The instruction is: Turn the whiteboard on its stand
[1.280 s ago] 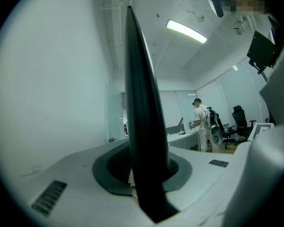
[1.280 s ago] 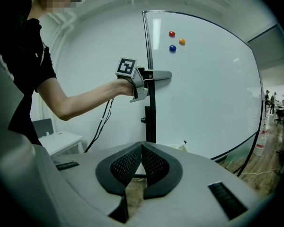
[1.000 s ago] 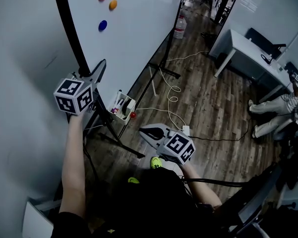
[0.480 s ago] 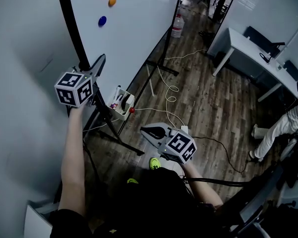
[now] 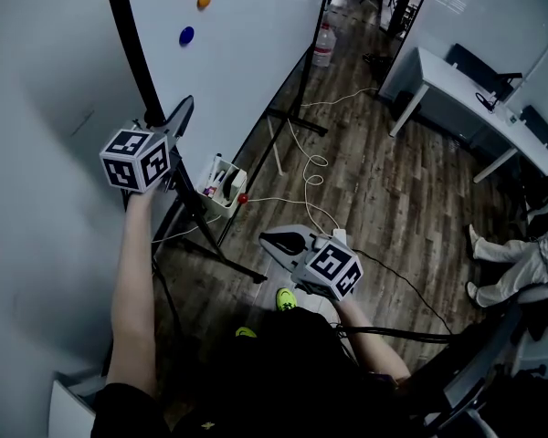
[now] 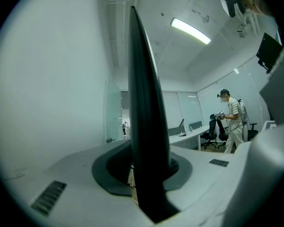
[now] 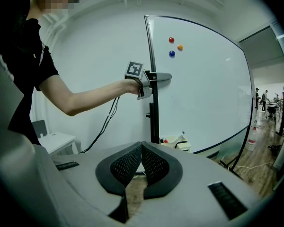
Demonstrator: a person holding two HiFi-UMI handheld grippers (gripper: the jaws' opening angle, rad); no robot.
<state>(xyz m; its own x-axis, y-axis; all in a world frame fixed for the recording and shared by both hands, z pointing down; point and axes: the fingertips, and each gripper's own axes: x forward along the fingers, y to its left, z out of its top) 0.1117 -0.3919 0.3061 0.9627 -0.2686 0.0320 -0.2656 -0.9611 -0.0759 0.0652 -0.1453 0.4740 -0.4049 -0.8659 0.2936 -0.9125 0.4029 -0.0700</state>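
Note:
The whiteboard (image 5: pixel 247 44) stands on its black tripod stand (image 5: pixel 201 222), and its black frame edge (image 5: pixel 128 44) runs up the left of the head view. My left gripper (image 5: pixel 181 112) is closed on that edge at about arm height. In the left gripper view the black edge (image 6: pixel 144 126) fills the gap between the pads, and the jaws are opening slightly. The right gripper view shows the left gripper (image 7: pixel 163 77) clamped on the board's (image 7: pixel 203 89) frame. My right gripper (image 5: pixel 272 242) hangs low in front of the person, shut (image 7: pixel 141 148) and holding nothing.
Red, orange and blue magnets (image 5: pixel 186 35) stick to the board. A small tray of markers (image 5: pixel 221 182) hangs at its lower edge. Cables (image 5: pixel 315 185) lie on the wooden floor. A water bottle (image 5: pixel 324 46), a white desk (image 5: pixel 457 89) and a seated person (image 5: pixel 521 254) are further off.
The left gripper has shifted only a little on the frame edge. The right gripper stays where it was. The seated person at the right has moved.

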